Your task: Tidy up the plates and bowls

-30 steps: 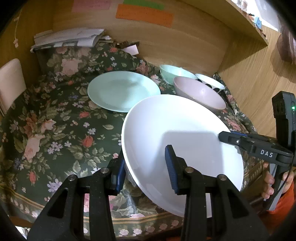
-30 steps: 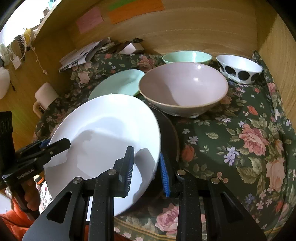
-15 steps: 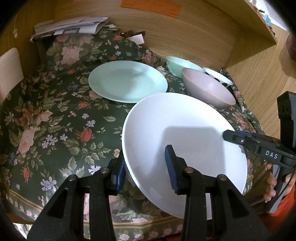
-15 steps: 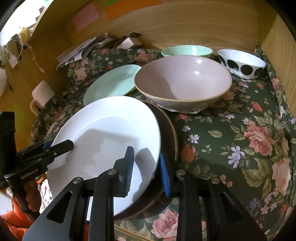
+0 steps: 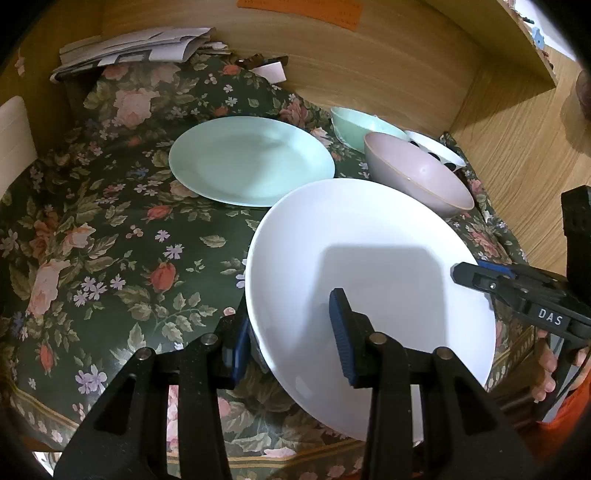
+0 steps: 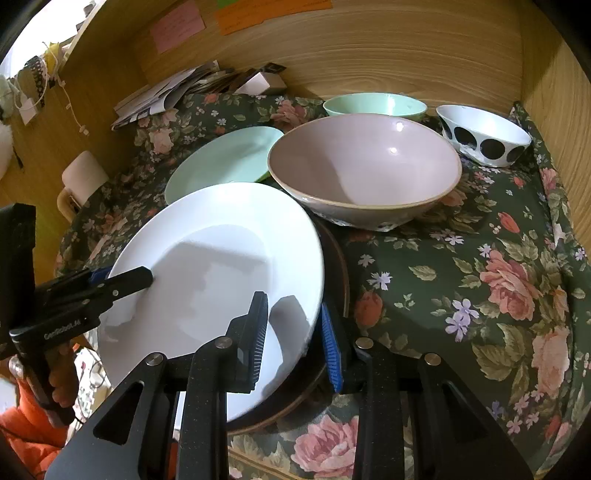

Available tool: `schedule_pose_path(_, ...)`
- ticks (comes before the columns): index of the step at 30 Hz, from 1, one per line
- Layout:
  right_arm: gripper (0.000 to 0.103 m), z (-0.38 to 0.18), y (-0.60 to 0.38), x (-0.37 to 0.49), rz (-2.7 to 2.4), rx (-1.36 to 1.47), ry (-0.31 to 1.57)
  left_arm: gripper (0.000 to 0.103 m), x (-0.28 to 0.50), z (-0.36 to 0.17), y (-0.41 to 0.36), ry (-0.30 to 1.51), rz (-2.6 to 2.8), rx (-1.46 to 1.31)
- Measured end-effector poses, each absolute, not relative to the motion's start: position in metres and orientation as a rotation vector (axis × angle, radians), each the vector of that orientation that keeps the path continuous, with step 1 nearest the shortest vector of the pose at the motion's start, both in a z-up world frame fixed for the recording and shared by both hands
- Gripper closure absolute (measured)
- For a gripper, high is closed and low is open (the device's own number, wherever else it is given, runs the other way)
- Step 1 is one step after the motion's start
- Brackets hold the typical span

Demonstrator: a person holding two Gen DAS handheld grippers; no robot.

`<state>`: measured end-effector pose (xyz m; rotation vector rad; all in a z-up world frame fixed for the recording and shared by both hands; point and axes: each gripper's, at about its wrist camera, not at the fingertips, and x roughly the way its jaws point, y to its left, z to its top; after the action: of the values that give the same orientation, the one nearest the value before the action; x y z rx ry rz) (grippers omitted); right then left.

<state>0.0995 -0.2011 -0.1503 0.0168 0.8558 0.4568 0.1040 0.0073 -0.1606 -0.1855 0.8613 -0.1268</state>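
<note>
Floral-clothed desk [image 6: 480, 295] sitting in wooden alcove — left tool [image 5: 291, 332] and right tool [image 6: 291, 328] both pinching glossy white plate [image 5: 369, 258] rim, tilting above dark plate [image 6: 338, 266].

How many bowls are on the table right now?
3: the pink bowl in the middle, the mint green bowl behind it by the back wall, and the black-dotted white bowl at the back right. More may be hidden.

1. A home, at a table in a wood-panelled corner.
2. A dark green rose-patterned tablecloth [image 5: 110, 229] covers the table.
3. A loose stack of papers [image 5: 136, 48] lies against the wooden wall [image 6: 369, 48].
4. Pink and orange paper notes [image 6: 177, 24] are stuck on that wall.
</note>
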Motion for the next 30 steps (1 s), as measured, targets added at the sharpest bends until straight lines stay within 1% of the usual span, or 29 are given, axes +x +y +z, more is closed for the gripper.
schedule_pose_path(5,0.076,-0.140,-0.208,0.093,0.429,0.008,0.811,0.064,0.107,-0.159,0.005,0.858,-0.121,-0.169)
schedule_pose_path(11,0.076,-0.137,-0.210,0.090,0.427,0.004,0.798,0.064,0.114,-0.162,-0.001,0.875,-0.116,-0.153)
schedule_pose_path(15,0.076,-0.132,-0.210,0.089,0.430,0.007,0.775,0.063,0.117,-0.162,-0.002,0.877,-0.110,-0.135)
schedule_pose_path(17,0.076,-0.127,-0.209,0.090,0.434,0.011,0.760,0.063,0.115,-0.157,0.000,0.854,-0.107,-0.124)
schedule_pose_path(18,0.076,-0.125,-0.208,0.090,0.436,0.011,0.755,0.061,0.114,-0.153,0.001,0.840,-0.100,-0.112)
schedule_pose_path(21,0.075,-0.118,-0.205,0.092,0.445,0.005,0.737,0.047,0.111,-0.140,0.005,0.794,-0.080,-0.092)
schedule_pose_path(22,0.075,-0.115,-0.203,0.092,0.449,0.002,0.727,0.045,0.110,-0.136,0.006,0.778,-0.073,-0.083)
schedule_pose_path(24,0.072,-0.109,-0.200,0.093,0.456,-0.005,0.706,0.044,0.109,-0.125,0.007,0.740,-0.053,-0.055)
schedule_pose_path(26,0.070,-0.101,-0.195,0.094,0.464,-0.012,0.682,0.040,0.110,-0.115,0.009,0.715,-0.045,-0.041)
schedule_pose_path(27,0.070,-0.097,-0.193,0.096,0.470,-0.015,0.671,0.030,0.109,-0.109,0.011,0.697,-0.044,-0.041)
schedule_pose_path(28,0.069,-0.093,-0.191,0.097,0.474,-0.016,0.661,0.023,0.109,-0.104,0.012,0.677,-0.043,-0.043)
schedule_pose_path(29,0.067,-0.089,-0.188,0.098,0.478,-0.018,0.651,0.019,0.107,-0.098,0.014,0.652,-0.040,-0.044)
schedule_pose_path(30,0.062,-0.085,-0.186,0.100,0.483,-0.018,0.639,0.015,0.106,-0.092,0.016,0.627,-0.036,-0.042)
